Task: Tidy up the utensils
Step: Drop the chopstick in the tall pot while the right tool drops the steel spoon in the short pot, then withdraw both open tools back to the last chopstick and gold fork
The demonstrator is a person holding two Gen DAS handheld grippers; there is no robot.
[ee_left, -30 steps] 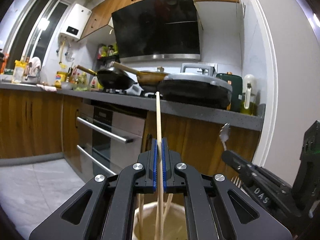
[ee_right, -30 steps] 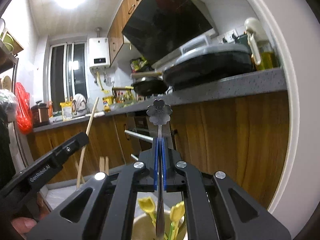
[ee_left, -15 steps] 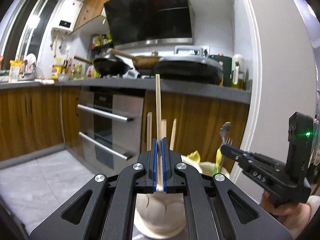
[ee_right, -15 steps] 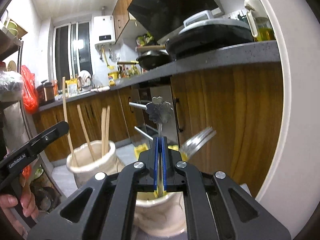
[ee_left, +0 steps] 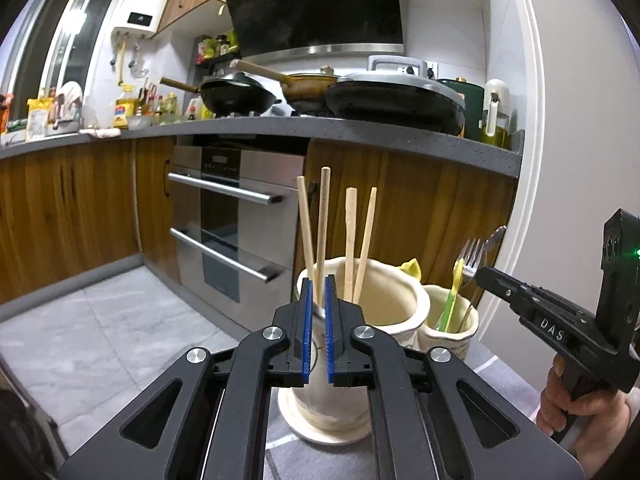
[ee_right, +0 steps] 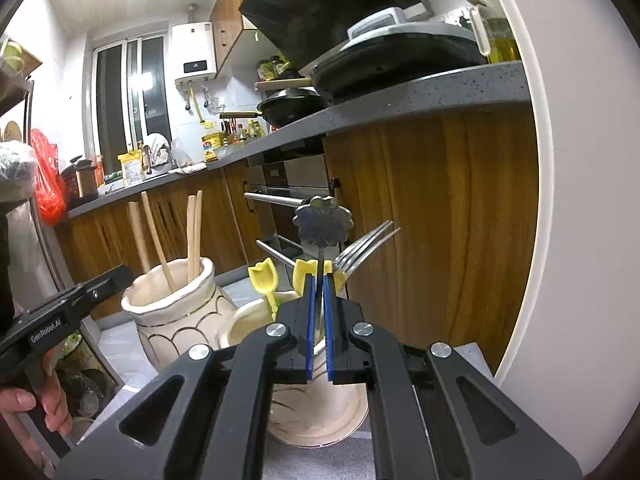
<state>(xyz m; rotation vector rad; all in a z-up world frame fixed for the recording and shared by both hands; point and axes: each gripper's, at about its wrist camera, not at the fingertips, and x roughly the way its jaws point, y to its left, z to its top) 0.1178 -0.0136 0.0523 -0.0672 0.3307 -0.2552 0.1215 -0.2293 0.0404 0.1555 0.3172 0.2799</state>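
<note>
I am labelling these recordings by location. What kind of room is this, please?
A home kitchen, most likely: pans sit on a stove under a range hood, with a built-in oven below the counter.

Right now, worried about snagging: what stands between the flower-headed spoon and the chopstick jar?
In the right wrist view, a yellow tulip-headed utensil stands between the spoon and the chopstick jar, rising from the smaller jar.

The right tool [ee_right: 318, 280] grips a flower-headed metal utensil [ee_right: 322, 222] above the smaller cream jar [ee_right: 320, 412]. Left of that jar stands a taller jar [ee_right: 176, 324] holding chopsticks [ee_right: 194, 236].
</note>
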